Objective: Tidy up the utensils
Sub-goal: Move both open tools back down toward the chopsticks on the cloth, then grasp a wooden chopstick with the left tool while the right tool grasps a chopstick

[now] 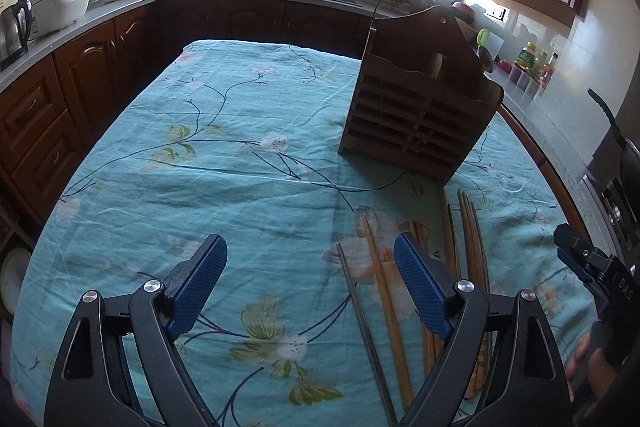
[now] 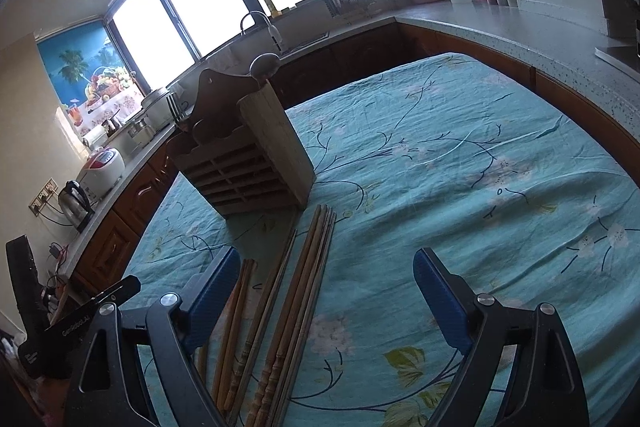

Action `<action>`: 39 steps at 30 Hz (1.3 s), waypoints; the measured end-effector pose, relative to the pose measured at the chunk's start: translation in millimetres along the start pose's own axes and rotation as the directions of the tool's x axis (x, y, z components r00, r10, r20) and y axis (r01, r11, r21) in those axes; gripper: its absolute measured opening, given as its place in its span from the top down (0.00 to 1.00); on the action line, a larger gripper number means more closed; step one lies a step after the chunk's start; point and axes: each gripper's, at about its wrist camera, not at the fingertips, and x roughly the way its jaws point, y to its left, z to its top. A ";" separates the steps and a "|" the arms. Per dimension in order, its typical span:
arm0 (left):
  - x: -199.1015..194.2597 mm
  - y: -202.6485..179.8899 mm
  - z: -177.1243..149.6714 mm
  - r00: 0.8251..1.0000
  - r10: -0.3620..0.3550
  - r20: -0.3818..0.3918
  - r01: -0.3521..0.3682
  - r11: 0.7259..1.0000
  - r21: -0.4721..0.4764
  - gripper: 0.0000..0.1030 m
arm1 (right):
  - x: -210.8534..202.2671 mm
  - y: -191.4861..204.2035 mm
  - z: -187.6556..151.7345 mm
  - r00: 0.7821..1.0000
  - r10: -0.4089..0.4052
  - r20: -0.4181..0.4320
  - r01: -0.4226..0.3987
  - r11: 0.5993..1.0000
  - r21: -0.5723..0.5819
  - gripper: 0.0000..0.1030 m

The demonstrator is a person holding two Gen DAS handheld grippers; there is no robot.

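A turquoise tablecloth with a floral branch pattern bears a brown wooden holder and tan chopsticks.

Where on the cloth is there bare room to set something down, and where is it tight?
Free: the tablecloth left of the wooden holder, out to the cabinet side, and the stretch right of the chopsticks in the right wrist view. Crowded: the strip in front of the holder, where chopsticks lie side by side between both open grippers.

Table in a teal flowered cloth, set for sorting.
Wooden rack stands at two o'clock; chopsticks lie loose at five o'clock.
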 end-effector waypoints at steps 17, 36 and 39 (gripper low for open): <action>54.2 -19.3 11.5 0.983 -0.027 -0.181 0.039 0.997 0.063 0.46 | 78.4 19.1 12.8 0.983 -0.060 -0.175 0.047 0.996 -0.075 0.80; 83.2 -35.0 14.5 0.964 -0.054 -0.261 0.078 0.993 0.084 0.63 | 112.7 11.8 18.8 0.963 -0.148 -0.226 0.109 0.978 -0.176 0.95; 84.7 -35.1 16.1 0.960 -0.057 -0.273 0.083 0.993 0.084 0.63 | 115.0 13.1 19.5 0.961 -0.153 -0.229 0.111 0.976 -0.185 0.95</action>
